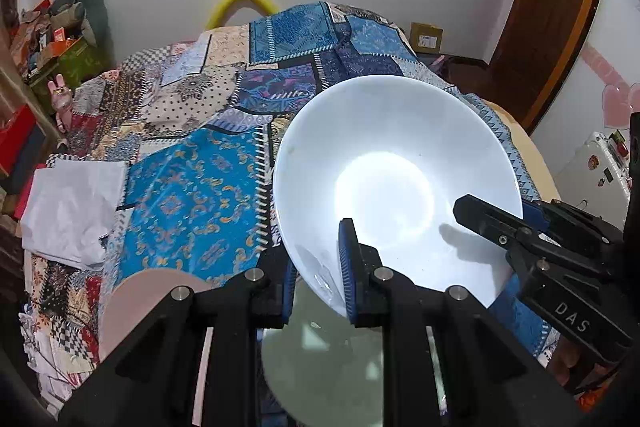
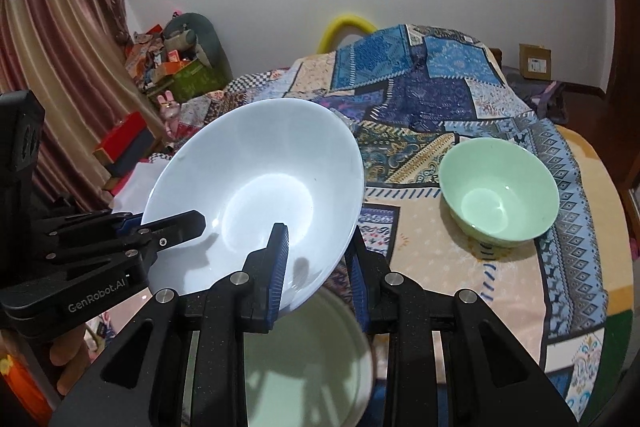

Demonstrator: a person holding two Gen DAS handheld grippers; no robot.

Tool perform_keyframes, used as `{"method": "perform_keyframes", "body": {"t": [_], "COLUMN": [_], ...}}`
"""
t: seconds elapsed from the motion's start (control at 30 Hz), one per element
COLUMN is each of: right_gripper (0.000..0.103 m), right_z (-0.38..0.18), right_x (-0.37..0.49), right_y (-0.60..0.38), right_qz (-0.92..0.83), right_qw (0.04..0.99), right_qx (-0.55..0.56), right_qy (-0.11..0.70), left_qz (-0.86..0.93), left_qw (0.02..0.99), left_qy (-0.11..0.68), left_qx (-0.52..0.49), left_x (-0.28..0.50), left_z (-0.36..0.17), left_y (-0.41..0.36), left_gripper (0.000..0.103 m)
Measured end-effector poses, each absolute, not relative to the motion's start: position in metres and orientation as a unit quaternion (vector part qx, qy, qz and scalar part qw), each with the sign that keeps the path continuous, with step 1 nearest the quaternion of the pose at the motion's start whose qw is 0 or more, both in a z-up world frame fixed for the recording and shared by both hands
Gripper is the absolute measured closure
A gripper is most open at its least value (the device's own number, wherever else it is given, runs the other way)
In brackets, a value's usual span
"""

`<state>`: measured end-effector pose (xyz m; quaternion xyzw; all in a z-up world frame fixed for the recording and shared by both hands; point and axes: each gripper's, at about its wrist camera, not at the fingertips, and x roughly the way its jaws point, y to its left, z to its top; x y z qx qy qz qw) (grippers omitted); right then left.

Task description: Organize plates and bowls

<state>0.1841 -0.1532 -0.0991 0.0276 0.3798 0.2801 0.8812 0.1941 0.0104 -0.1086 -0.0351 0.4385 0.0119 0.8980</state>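
patchwork cloth (image 1: 188, 195) covers the table across the middle of both views, blues and creams, running up toward the white wall at top.

white bowl (image 1: 396, 179), large, lifted clear of the cloth and tilted, centre-right in the left wrist view, centre-left in the right wrist view. both grippers grip its rim from opposite sides.

left gripper (image 1: 316, 267) at lower centre of its own view, jaws clamped on the bowl's near rim, one blue pad inside, one outside.

right gripper (image 2: 318, 267) likewise at lower centre of its view, pinched tight on the rim at the bowl's other side.

pale green plate (image 2: 304, 359) lies directly under the raised bowl, bottom centre.

pink plate (image 1: 132, 303) at lower left of the left wrist view, just beside the green plate.

green bowl (image 2: 500, 195) stands upright on the cloth, right of frame, well apart from the white bowl.
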Motion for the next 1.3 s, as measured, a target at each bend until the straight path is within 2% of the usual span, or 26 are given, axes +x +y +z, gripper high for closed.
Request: {"method": "perform_keyframes", "body": {"t": [0.57, 1.3], "right_gripper": [0.077, 0.077], "right_z": [-0.093, -0.123], "right_x": [0.143, 0.12], "right_y": [-0.115, -0.039], "right_qz": [0.325, 0.382], "right_qw": [0.872, 0.836], "right_qx": [0.02, -0.002], "right_qy": [0.366, 0.394], "left_qz": [0.05, 0.106], "left_qw": [0.902, 0.881], "left_qy": [0.426, 0.451], "left_qx": [-0.052, -0.098], "left_x": [0.12, 0.068], "left_z": [-0.09, -0.126], "left_y": [0.054, 0.135], "left_gripper": [0.084, 0.084]}}
